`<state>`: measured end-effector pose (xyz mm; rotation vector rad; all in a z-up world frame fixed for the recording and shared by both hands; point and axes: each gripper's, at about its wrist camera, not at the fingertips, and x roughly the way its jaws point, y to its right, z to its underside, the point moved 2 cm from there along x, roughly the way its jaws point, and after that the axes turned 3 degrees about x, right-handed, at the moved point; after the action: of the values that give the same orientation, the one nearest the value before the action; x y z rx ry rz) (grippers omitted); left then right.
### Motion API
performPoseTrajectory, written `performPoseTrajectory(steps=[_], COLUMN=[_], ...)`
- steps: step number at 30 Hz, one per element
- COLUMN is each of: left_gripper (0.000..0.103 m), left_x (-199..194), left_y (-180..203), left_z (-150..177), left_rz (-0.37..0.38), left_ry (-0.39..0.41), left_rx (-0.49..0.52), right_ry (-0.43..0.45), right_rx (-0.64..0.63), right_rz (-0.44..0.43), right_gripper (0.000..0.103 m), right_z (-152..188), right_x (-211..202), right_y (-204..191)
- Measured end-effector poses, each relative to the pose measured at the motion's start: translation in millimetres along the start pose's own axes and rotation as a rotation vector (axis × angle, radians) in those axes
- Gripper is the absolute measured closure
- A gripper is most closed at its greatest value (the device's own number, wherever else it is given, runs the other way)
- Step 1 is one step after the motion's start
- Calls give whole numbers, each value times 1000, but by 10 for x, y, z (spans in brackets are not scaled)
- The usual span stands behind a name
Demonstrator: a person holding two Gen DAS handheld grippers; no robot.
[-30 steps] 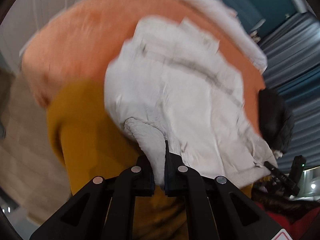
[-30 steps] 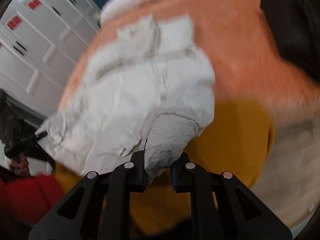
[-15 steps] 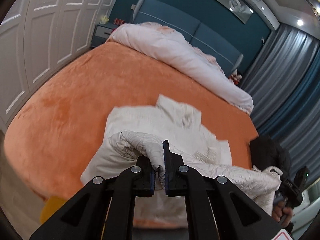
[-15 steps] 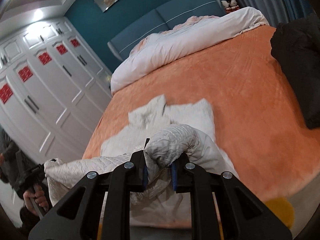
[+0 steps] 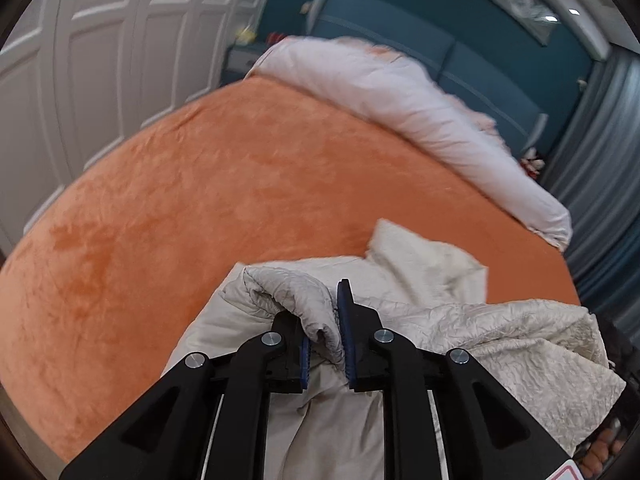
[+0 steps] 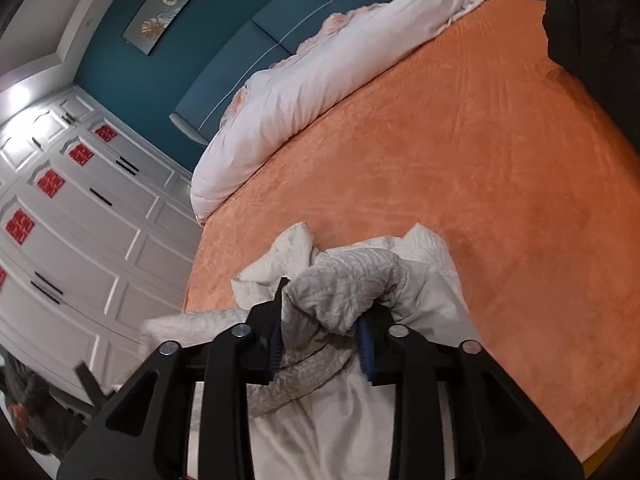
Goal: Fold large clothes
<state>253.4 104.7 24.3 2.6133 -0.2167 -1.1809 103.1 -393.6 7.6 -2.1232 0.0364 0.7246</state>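
A large cream quilted garment (image 5: 420, 272) lies on the orange bed (image 5: 240, 168), its near part lifted off the bed. My left gripper (image 5: 325, 332) is shut on a bunched corner of the garment. My right gripper (image 6: 320, 336) is shut on another thick bunch of the garment (image 6: 352, 280). A stretch of fabric (image 5: 520, 332) hangs between the two grippers. The garment's collar end (image 6: 296, 240) lies flat on the bed beyond the right gripper's fingers.
A white duvet (image 5: 400, 100) is rolled along the head of the bed by the blue headboard (image 6: 260, 52). A black garment (image 6: 592, 20) lies at the bed's right side. White wardrobe doors (image 6: 80, 220) line the left wall. Grey curtains (image 5: 600, 160) hang at right.
Both grippers have carried the garment's near edge up and forward over the rest of it. The views have tilted up from looking down at the spread garment to looking across the bed.
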Motion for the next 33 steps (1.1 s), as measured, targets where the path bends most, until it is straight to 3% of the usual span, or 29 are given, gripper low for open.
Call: performPoseTrajectory(steps=[3, 5, 6, 8, 10, 12, 14, 16, 19, 21, 22, 24, 25, 27, 29, 30, 33], left_gripper=[84, 83, 83, 82, 81, 79, 77, 78, 76, 75, 75, 76, 76, 74, 59, 60, 60], left_x=[-270, -490, -572, -786, -896, -827, -470, -259, -315, -281, -145, 127, 133, -80, -252, -349, -585], left_y=[-170, -261, -272, -285, -219, -144, -36, 28, 92, 18, -89, -348, -435, -673, -866, -1008, -1060], left_z=[-102, -155, -167, -135, -89, -93, -187, -296, -483, -564, -580, -537, -505, -464, -434, -411, -391], left_rz=[98, 153, 165, 148, 91, 54, 0, -49, -1, 16, 26, 14, -1, -86, -143, -176, -150], left_ry=[44, 65, 67, 93, 135, 149, 71, 8, 37, 31, -14, -144, -160, -48, 8, 21, 48], left_rx=[-119, -153, -163, -143, -96, -48, 56, 95, 78, 26, -26, -115, -136, -121, -92, -97, -86], right_ry=[47, 151, 203, 253, 225, 172, 101, 31, -90, -166, -221, -293, -297, -273, -243, -216, -132], right_rx=[38, 12, -27, -177, -319, -435, -529, -584, -647, -704, -725, -696, -670, -647, -619, -591, -543], right_rz=[-134, -206, -207, -105, 24, 60, 58, 43, 37, 103, 167, 207, 198, 190, 187, 175, 178], right_gripper=[57, 47, 43, 42, 42, 43, 43, 44, 44, 44, 44, 46, 47, 47, 47, 46, 43], right_z=[-80, -110, -92, 17, 208, 453, 737, 968, 1241, 1407, 1501, 1602, 1612, 1576, 1521, 1450, 1209], right_x=[-269, -620, -772, -960, -902, -762, -537, -298, 91, 400, 628, 857, 836, 682, 467, 318, 102], right_y=[-75, -144, -186, -338, -497, -660, -846, -1008, -1119, -1046, -905, -632, -557, -548, -529, -512, -503])
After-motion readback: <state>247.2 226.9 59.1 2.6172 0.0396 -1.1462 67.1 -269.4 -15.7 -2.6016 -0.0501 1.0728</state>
